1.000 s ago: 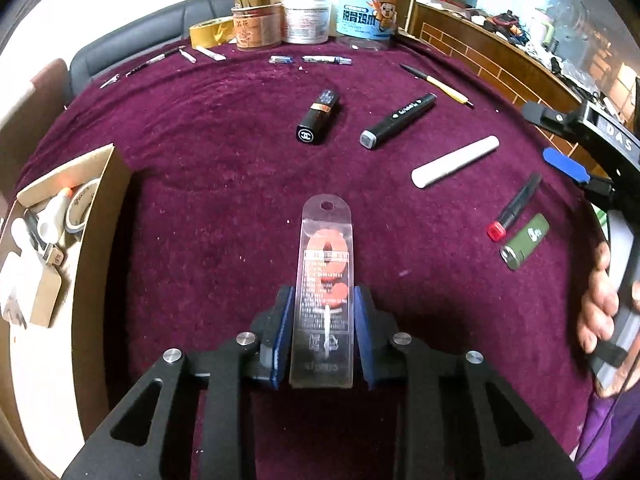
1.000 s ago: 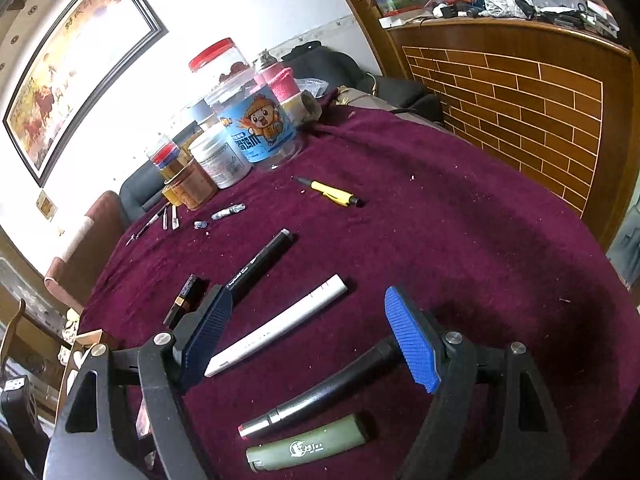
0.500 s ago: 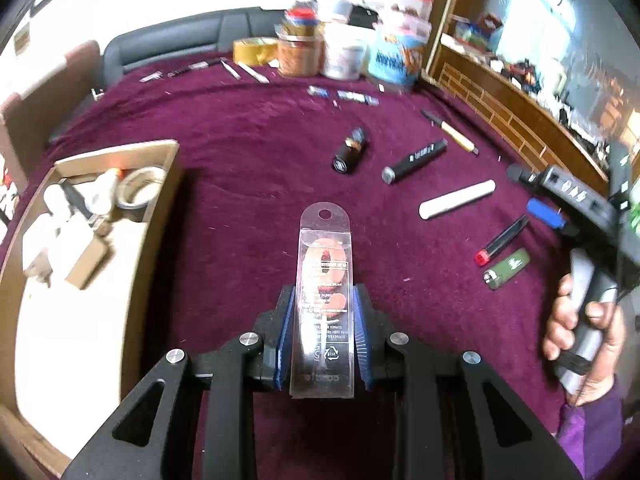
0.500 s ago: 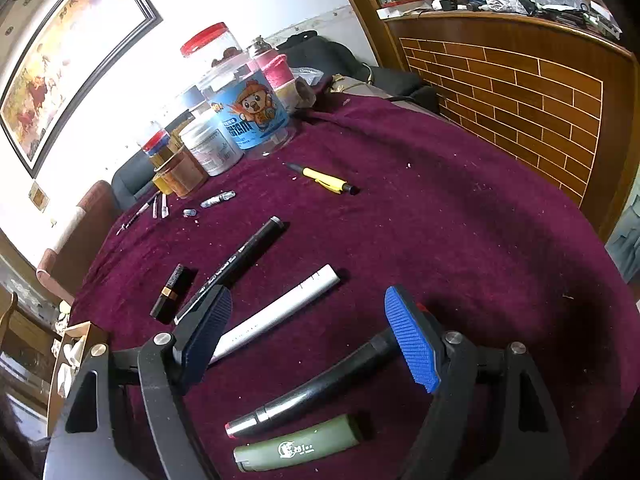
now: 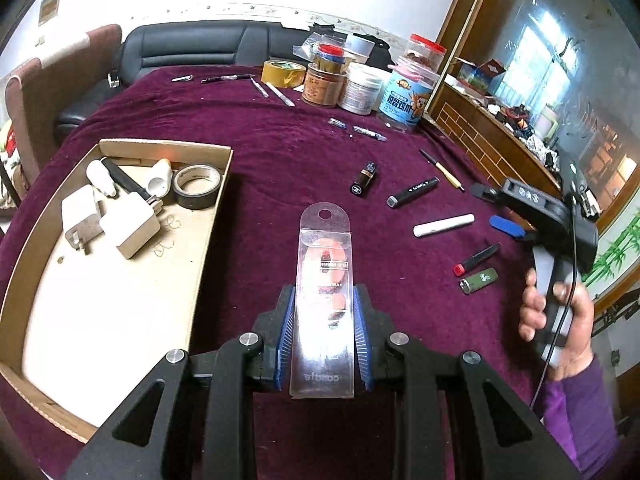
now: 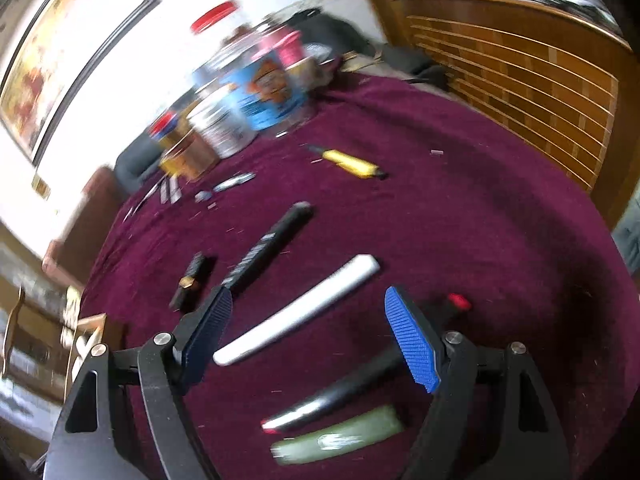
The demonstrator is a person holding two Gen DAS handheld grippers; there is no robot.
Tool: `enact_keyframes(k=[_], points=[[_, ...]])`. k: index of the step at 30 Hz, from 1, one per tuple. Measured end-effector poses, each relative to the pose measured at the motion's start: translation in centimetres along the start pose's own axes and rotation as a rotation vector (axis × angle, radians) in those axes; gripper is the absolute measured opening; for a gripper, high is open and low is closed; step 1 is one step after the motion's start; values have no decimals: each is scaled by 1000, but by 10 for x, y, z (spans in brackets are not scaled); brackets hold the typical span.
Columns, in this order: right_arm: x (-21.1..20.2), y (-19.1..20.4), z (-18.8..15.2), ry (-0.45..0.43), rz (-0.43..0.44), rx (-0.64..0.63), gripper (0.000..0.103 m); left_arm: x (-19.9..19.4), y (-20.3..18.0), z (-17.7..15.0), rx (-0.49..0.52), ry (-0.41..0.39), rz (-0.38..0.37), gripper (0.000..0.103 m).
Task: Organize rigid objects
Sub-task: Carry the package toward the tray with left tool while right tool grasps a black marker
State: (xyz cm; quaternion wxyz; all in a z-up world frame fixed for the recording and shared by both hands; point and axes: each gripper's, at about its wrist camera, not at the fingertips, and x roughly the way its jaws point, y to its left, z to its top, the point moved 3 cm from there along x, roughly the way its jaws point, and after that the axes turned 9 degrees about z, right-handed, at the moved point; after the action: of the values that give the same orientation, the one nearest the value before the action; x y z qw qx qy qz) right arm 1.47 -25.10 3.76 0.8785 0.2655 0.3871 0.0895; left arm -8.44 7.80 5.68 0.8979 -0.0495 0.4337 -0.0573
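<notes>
Tongs [image 5: 323,334] above maroon tablecloth [image 5: 280,168]

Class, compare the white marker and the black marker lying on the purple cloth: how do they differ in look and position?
The white marker is plain and pale; the black marker is dark with white lettering. The black marker has a grey end cap; the white marker is white throughout. The black marker lies farther from the grippers. Both lie flat, roughly parallel.

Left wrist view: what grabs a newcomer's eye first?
The clear plastic blister pack clamped upright in the left claw, dead centre over the maroon tablecloth. To its left, a cardboard tray already holding white chargers and a tape roll; to its right, loose pens and a green lighter beside the open right claw.
</notes>
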Motion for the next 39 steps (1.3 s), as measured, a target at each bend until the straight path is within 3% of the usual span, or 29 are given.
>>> enact_keyframes(k=[4, 10, 14, 16, 20, 22, 23, 24, 32, 39], points=[[35, 25, 15, 143, 0, -7, 79, -2, 16, -1, -39, -3, -34, 24], [84, 40, 31, 217, -102, -2, 78, -15, 59, 3, -103, -41, -1, 24], [107, 46, 32, 249, -156, 6, 70, -18, 90, 5, -145, -58, 24, 24], [119, 48, 29, 269, -188, 12, 57, -16, 103, 5, -169, -56, 25, 24], [133, 58, 23, 268, -256, -24, 45, -8, 122, 0, -208, -41, 27, 24], [135, 63, 19, 254, -289, -70, 20, -6, 131, -3, -229, -32, 27, 24], [134, 64, 18, 249, -297, -81, 16, -6, 134, -5, -237, -30, 28, 24], [132, 62, 16, 245, -286, -79, 12, -6, 138, -6, -245, -28, 30, 24], [97, 60, 9, 205, -137, -8, 12, -11, 162, -14, -293, -25, 65, 24], [61, 97, -9, 203, 16, -36, 12, 0, 178, -19, -309, 35, 129, 24]])
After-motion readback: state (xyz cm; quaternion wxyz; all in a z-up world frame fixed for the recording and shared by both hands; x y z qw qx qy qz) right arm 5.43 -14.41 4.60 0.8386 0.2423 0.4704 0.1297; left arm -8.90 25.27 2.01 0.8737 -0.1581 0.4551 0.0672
